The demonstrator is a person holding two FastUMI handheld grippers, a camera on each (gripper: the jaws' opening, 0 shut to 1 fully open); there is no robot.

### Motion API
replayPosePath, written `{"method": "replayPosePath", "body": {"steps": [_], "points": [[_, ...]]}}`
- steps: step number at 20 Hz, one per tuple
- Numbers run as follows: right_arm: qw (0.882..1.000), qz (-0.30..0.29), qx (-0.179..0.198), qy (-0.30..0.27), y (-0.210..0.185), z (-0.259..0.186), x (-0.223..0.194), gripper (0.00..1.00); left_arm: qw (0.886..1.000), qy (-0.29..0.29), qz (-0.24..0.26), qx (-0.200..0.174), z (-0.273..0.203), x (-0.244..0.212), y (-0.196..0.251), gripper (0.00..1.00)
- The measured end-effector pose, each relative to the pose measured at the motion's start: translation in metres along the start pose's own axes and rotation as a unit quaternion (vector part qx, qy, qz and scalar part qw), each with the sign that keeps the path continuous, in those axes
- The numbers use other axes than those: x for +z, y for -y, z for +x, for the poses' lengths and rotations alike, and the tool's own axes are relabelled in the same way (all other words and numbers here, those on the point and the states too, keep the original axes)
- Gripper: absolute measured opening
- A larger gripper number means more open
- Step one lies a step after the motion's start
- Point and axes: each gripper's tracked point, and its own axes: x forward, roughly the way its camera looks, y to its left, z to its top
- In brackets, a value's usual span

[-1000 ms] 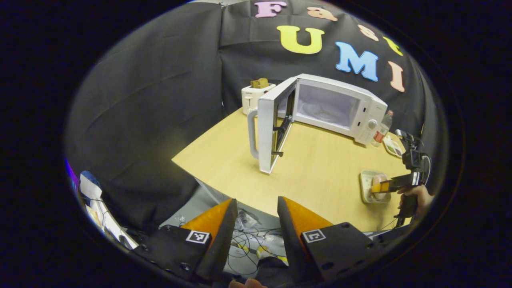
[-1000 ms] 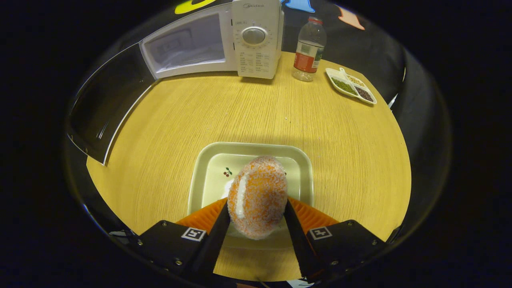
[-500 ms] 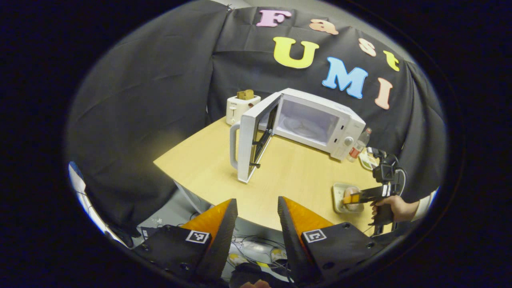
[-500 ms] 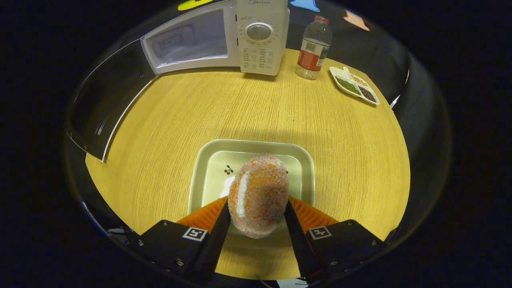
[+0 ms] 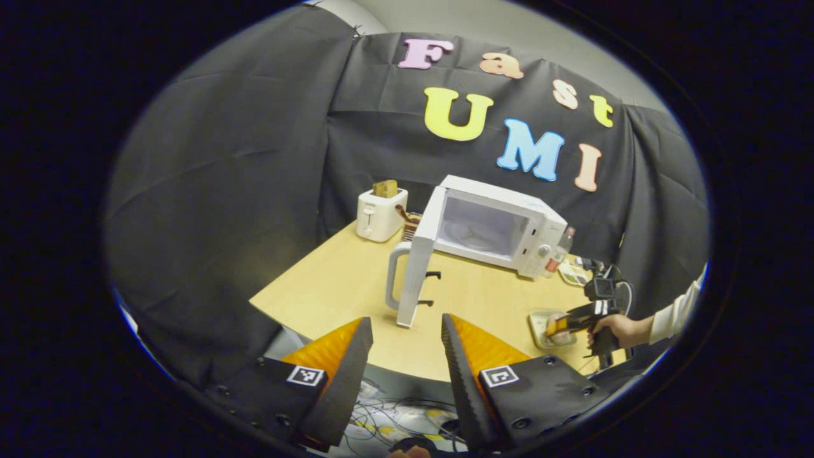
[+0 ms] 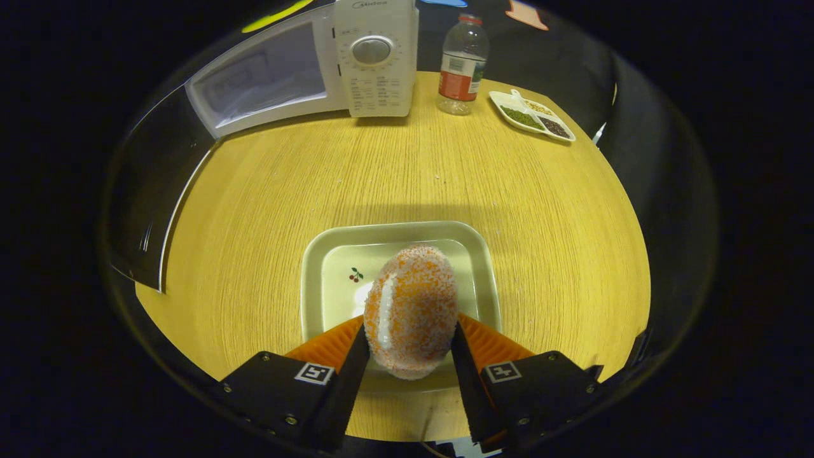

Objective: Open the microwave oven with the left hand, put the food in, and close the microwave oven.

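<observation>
The white microwave [image 5: 493,226] stands at the back of the wooden table [image 5: 343,286], its door [image 5: 414,270] swung wide open with the handle toward me. In the right gripper view its lit cavity [image 6: 264,79] shows at the upper left. My left gripper [image 5: 400,356] hangs open and empty, off the table's near edge. My right gripper [image 6: 410,353] is shut on an orange-and-white sugared bun [image 6: 412,308], held just above a square pale plate [image 6: 331,254]. In the left gripper view, that gripper [image 5: 572,318] and a hand [image 5: 620,327] show at the right.
A white toaster [image 5: 378,213] with bread stands at the table's back left. A water bottle [image 6: 461,63] and a divided dish of grains [image 6: 531,114] sit right of the microwave. Cables lie on the floor [image 5: 394,420] below the table edge.
My left gripper has drawn back and away from the table, so the microwave looks smaller and farther. The right gripper keeps hold of the bun and has shifted slightly over the plate.
</observation>
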Motion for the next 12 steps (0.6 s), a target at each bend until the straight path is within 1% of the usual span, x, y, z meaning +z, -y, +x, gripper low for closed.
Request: {"method": "replayPosePath", "body": {"steps": [1, 2, 3, 6, 9, 12], "points": [[1.000, -0.002, -0.002, -0.001, -0.001, -0.004, 0.000, 0.71, 1.000, -0.001, -0.007, 0.001, -0.001, -0.001, -0.004, 0.70], [1.000, -0.002, -0.001, 0.009, -0.006, -0.008, 0.005, 0.66, 1.000, 0.000, -0.014, 0.002, -0.002, 0.000, -0.006, 0.80], [1.000, 0.002, 0.006, 0.018, -0.013, -0.013, 0.009, 0.69, 1.000, 0.001, -0.017, 0.004, -0.002, 0.000, -0.008, 0.75], [0.998, 0.032, 0.053, 0.021, -0.049, -0.029, 0.018, 0.69, 1.000, -0.009, -0.019, 0.005, 0.004, -0.001, -0.012, 0.75], [0.992, 0.046, 0.101, 0.052, -0.090, -0.045, 0.051, 0.69, 1.000, -0.010, -0.016, 0.007, 0.017, 0.010, -0.006, 0.75], [0.985, 0.070, 0.143, 0.070, -0.130, -0.055, 0.083, 0.69, 1.000, -0.010, 0.002, 0.008, 0.032, 0.022, 0.005, 0.75]]}}
